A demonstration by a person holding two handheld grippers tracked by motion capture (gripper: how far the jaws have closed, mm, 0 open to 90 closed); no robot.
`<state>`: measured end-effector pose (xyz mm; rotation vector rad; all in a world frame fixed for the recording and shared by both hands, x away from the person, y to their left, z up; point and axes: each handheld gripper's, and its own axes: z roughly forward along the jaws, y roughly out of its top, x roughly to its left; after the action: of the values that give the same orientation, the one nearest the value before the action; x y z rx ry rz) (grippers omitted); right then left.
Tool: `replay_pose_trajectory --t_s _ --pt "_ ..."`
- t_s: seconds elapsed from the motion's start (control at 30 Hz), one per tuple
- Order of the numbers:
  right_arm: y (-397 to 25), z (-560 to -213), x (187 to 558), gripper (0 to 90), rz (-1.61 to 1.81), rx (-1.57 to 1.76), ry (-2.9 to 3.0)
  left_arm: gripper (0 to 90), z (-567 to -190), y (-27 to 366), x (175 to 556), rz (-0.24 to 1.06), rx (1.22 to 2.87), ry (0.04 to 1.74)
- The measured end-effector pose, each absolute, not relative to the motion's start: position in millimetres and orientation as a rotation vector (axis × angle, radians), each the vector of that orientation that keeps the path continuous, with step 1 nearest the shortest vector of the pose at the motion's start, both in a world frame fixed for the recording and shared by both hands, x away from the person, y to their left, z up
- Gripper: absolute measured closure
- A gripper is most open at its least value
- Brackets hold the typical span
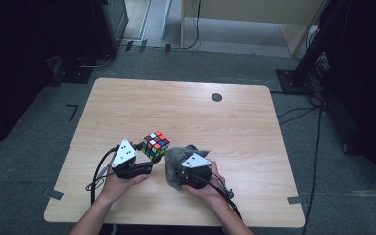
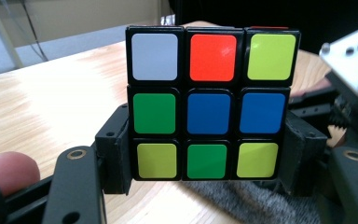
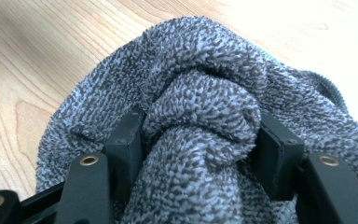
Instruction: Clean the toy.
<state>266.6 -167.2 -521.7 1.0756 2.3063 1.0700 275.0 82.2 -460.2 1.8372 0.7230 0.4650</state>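
Observation:
A scrambled Rubik's cube [image 1: 155, 144] is held just above the wooden table [image 1: 186, 112], near its front middle. My left gripper [image 1: 146, 159] is shut on the cube [image 2: 209, 105], its black jaws pressing the cube's lower left and right sides. A grey terry cloth [image 1: 176, 161] lies bunched right beside the cube. My right gripper [image 1: 183, 172] is shut on the cloth [image 3: 200, 116], with a thick fold squeezed between its jaws. In the left gripper view the right gripper's grey plate [image 2: 354, 60] sits close on the right.
A small dark round hole [image 1: 217, 97] sits near the table's far edge. Grey carpet surrounds the table, with cables [image 1: 313, 147] on the right and black stands at the back corners.

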Motion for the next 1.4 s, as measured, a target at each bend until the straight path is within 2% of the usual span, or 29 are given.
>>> replay_pose_trajectory --t_s 0.23,0.37,0.47,0.8,1.07,1.2,1.4 --pt "-168 -522 268 44.2 1.078 1.081 2.311 34.5 -456 97 280 0.438 1.761 0.796" --pt "-169 -521 266 45.4 1.064 1.064 2.310 34.5 -458 96 281 0.473 1.786 0.798" --pt "-170 -521 264 56.0 1.051 1.061 2.294 34.5 -458 93 282 0.473 1.798 0.782" --pt "-164 -521 253 74.5 0.967 0.937 2.217 34.5 -460 95 290 0.438 1.805 0.766" --pt "-186 -486 241 76.3 1.094 0.964 2.012 34.5 -453 84 290 0.494 1.850 0.758" --pt "-200 -472 239 76.3 1.193 1.031 1.913 34.5 -457 82 289 0.471 1.861 0.756" --pt "-218 -444 235 75.7 1.401 1.058 1.771 34.5 -469 67 286 0.467 1.961 0.693"
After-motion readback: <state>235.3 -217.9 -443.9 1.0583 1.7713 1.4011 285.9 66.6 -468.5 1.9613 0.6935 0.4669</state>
